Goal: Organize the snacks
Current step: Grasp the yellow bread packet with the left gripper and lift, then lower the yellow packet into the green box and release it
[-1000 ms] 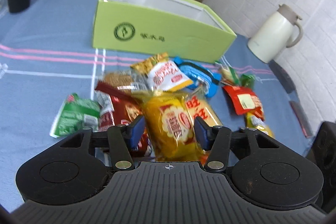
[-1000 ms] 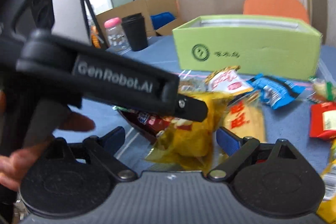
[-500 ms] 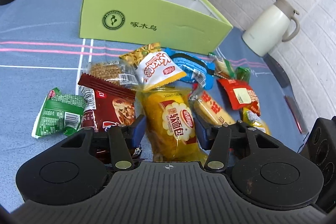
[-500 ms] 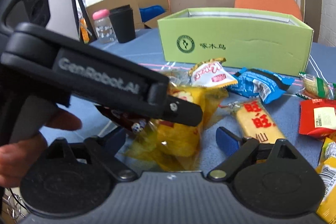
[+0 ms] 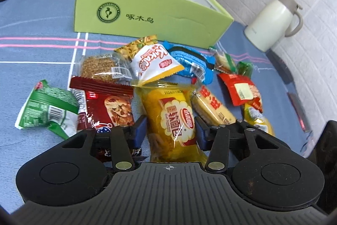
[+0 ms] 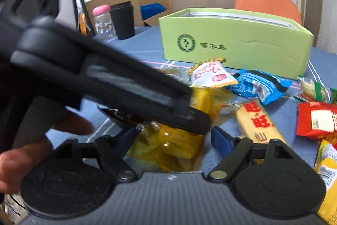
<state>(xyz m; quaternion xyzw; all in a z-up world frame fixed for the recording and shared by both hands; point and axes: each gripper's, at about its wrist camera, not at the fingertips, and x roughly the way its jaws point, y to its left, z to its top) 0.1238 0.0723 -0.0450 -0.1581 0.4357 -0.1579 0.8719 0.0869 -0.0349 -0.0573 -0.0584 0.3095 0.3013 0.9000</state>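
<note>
A pile of snack packets lies on the blue tablecloth in front of an open light-green box (image 5: pixel 147 12), which also shows in the right wrist view (image 6: pixel 233 45). My left gripper (image 5: pixel 170 132) straddles a yellow cake packet (image 5: pixel 172 117), with its blue pads against the packet's two sides. In the right wrist view the left gripper's body (image 6: pixel 118 88) crosses the frame over the same yellow packet (image 6: pixel 177 144). My right gripper (image 6: pixel 174 138) is open and empty, just behind that packet.
Around the yellow packet lie a dark red cookie packet (image 5: pixel 105 104), a green packet (image 5: pixel 48 109), a white-and-yellow packet (image 5: pixel 153 60), a blue packet (image 5: pixel 191 62), a rice cracker (image 5: pixel 212 109) and a red packet (image 5: pixel 242 90). A white kettle (image 5: pixel 273 20) stands at right, a black cup (image 6: pixel 123 20) at far left.
My left gripper has come down and forward over the yellow packet, and its pads have closed in on the packet's sides. The right gripper has stayed open, nearly still.
</note>
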